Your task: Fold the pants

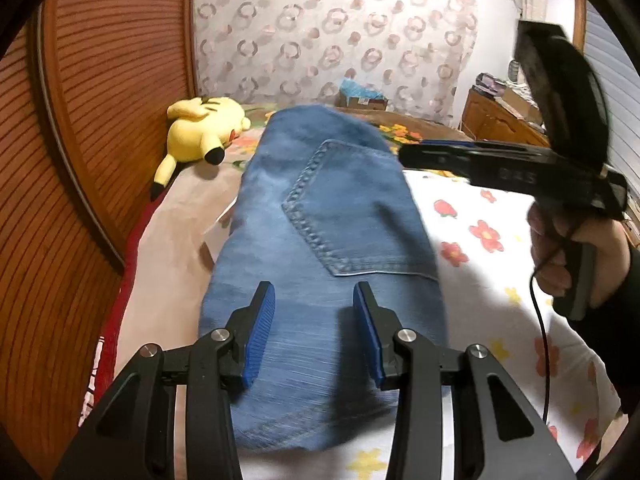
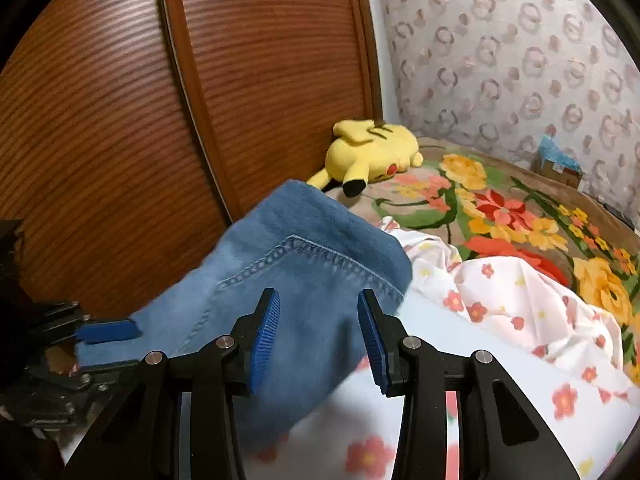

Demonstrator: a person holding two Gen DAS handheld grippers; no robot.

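Nearest in the left wrist view: left gripper (image 1: 314, 334), blue-padded fingers (image 1: 260, 334) spread wide, nothing between them, poised over the near end of the jeans (image 1: 316, 232). Under and ahead of it, blue denim folded into a long narrow bundle, back pocket (image 1: 348, 208) face up, long axis running straight away from the camera toward the far wall, near end by the fingertips and far end rounded off near the floral blanket (image 1: 400, 130). Lying on a white flower-print sheet (image 1: 484, 248) spread over the bed. To the right, the right gripper (image 1: 412, 156) held in a hand (image 1: 576, 256), reaching in sideways above the denim's right edge, blurred, finger gap impossible to judge from this side. In the right wrist view, right gripper (image 2: 318, 338) with blue pads (image 2: 264, 338) set wide apart and empty, hovering over the jeans (image 2: 296, 280), which here slant from lower left up toward the upper middle. At the left edge, left gripper (image 2: 108, 330) with one blue pad against the denim. Farther back, white sheet (image 2: 500, 300) bunched against the floral blanket (image 2: 500, 208). Beyond, a yellow plush toy (image 1: 200, 132) (image 2: 372, 152) lying on the bed beside the ribbed wooden wardrobe door (image 1: 100, 80) (image 2: 260, 72). Farthest, a patterned curtain (image 1: 340, 24) (image 2: 520, 60) and a small cardboard box (image 1: 362, 98) (image 2: 556, 166) at its foot.
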